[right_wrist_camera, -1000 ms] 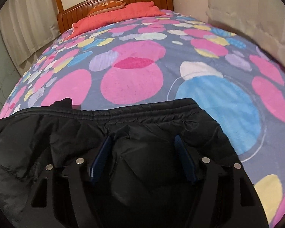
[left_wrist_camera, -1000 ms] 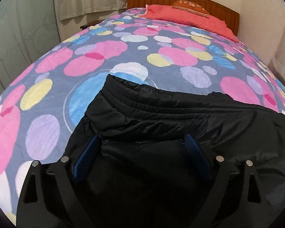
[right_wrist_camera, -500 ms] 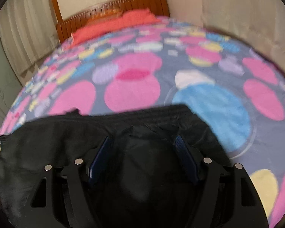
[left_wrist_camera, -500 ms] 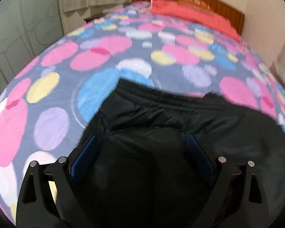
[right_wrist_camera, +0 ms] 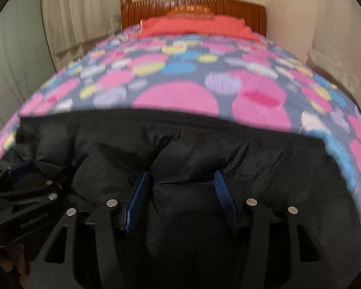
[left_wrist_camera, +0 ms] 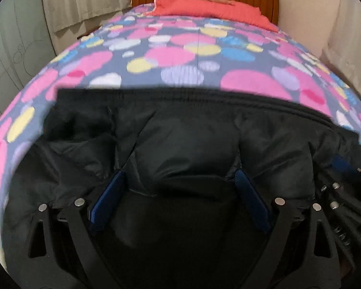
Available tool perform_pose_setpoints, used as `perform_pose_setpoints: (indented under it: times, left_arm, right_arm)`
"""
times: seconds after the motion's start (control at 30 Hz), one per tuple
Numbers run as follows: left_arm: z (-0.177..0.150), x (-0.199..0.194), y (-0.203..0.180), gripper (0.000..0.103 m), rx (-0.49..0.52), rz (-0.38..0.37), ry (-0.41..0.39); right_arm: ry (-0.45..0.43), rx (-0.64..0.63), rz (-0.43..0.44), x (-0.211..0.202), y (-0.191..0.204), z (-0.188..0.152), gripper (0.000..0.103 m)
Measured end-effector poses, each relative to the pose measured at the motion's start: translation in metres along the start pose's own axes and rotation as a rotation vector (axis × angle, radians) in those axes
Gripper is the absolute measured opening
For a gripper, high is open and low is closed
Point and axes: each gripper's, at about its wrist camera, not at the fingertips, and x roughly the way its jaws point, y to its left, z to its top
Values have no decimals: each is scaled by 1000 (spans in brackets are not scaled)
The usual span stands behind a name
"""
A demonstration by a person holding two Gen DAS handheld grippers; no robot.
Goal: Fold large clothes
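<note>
A black puffy jacket [left_wrist_camera: 187,144] lies spread on the bed, its ribbed hem [right_wrist_camera: 170,118] running across the far side. My left gripper [left_wrist_camera: 178,173] stands open, its blue pads [left_wrist_camera: 108,197] pushed down into the padding with a puff of fabric between them. My right gripper [right_wrist_camera: 180,175] is closing over the jacket [right_wrist_camera: 264,168]. A bulge of fabric stands between its pads [right_wrist_camera: 222,190], which are still wide apart. Each view shows the other gripper at its edge: the right gripper [left_wrist_camera: 346,192] and the left gripper [right_wrist_camera: 24,192]. The two are close side by side.
A bedspread [left_wrist_camera: 175,55] with pink, blue and yellow circles covers the bed. A red pillow [left_wrist_camera: 211,9] and a wooden headboard [right_wrist_camera: 192,7] are at the far end. Curtains [left_wrist_camera: 84,0] hang on the left and a wall [right_wrist_camera: 337,36] stands on the right.
Both grippers have moved inward over the jacket, from its corners toward its middle, and now see each other. The right gripper's pads stand closer together than before.
</note>
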Motion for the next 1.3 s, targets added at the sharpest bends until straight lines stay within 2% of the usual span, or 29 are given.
perform_pose_setpoints:
  times: [0.17, 0.27, 0.3, 0.37, 0.4, 0.43, 0.47, 0.53, 0.6, 0.63, 0.8, 0.93, 1.0, 1.1, 1.3]
  left_arm:
    - [-4, 8, -11, 94, 40, 60, -6]
    - [-1, -6, -2, 93, 45, 16, 21]
    - [-1, -15, 3, 92, 46, 5, 21]
    - [-2, -37, 18, 92, 50, -1, -22]
    - [-3, -48, 29, 92, 54, 20, -61]
    - [-5, -54, 40, 92, 50, 70, -93]
    - [-6, -55, 48, 92, 41, 102, -103]
    - [-10, -46, 71, 92, -7, 136, -79]
    - [-16, -28, 84, 92, -53, 125, -18]
    - [-20, -21, 86, 92, -56, 116, -14]
    - [-24, -6, 80, 97, -36, 150, -19]
    - [-20, -10, 81, 97, -32, 146, 6]
    - [-22, -27, 89, 96, -50, 126, 26]
    - [-34, -66, 109, 96, -122, 89, -26]
    - [-94, -125, 161, 96, -316, 87, -71]
  right_arm:
    - [-7, 2, -18, 6, 2, -8, 57]
    - [-6, 40, 44, -13, -11, -4, 57]
    - [-36, 69, 54, -28, -24, -3, 57]
    - [-81, 94, 32, -48, -46, 1, 57]
    - [-99, 104, 2, -57, -60, 2, 57]
    - [-117, 117, -54, -65, -79, 2, 57]
    - [-117, 124, -101, -67, -92, 1, 57]
    - [-76, 147, -183, -58, -120, -4, 57]
    - [-5, 192, -172, -39, -140, -14, 57]
    - [27, 208, -153, -28, -145, -21, 59]
    - [5, 205, -178, -11, -144, -34, 63]
    - [10, 212, -174, -21, -144, -32, 63]
    - [0, 228, -171, -34, -146, -31, 65]
    - [-43, 239, -169, -68, -150, -41, 65]
    - [-58, 317, -159, -123, -170, -91, 72]
